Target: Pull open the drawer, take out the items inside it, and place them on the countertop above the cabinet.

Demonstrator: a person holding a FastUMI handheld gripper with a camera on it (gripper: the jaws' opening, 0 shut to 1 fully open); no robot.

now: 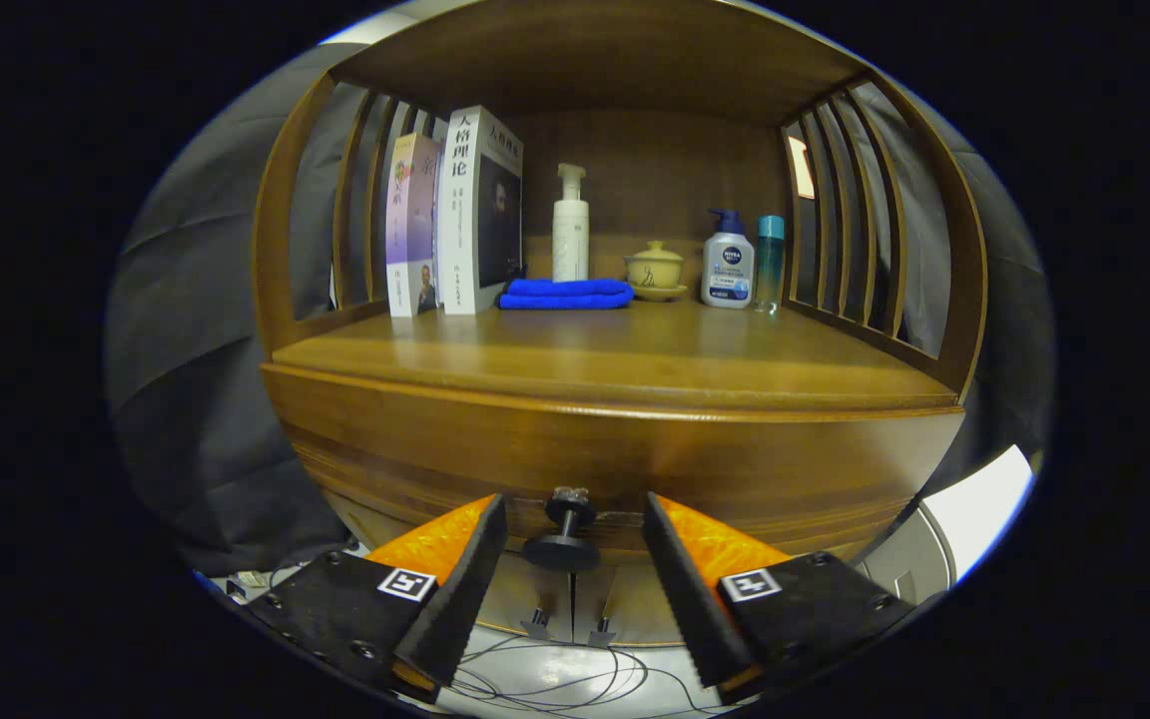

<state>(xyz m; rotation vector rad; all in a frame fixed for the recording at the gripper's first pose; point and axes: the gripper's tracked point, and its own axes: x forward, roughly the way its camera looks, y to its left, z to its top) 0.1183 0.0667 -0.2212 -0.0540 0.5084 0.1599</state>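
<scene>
A staged home corner, seemingly. A wooden cabinet (pixel 615 439) shelves books (pixel 455 215), toiletry bottles (pixel 729 262) and a lidded teacup (pixel 655 270). Dark cloth (pixel 196 399) hangs around it.

Brown wooden cabinet (pixel 615 439), blue cloth (pixel 565 294), seemingly dark knob (pixel 563 534).

Dim, warm light falls from above onto the counter (pixel 615 350), leaving a soft sheen there; beneath its front lip the wood darkens. Straight lines bow toward the fisheye rim.

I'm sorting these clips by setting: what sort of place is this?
Probably a staged home corner: a wooden cabinet with books, pump bottles and a folded blue towel on its countertop. The open gripper brackets the drawer knob.
</scene>
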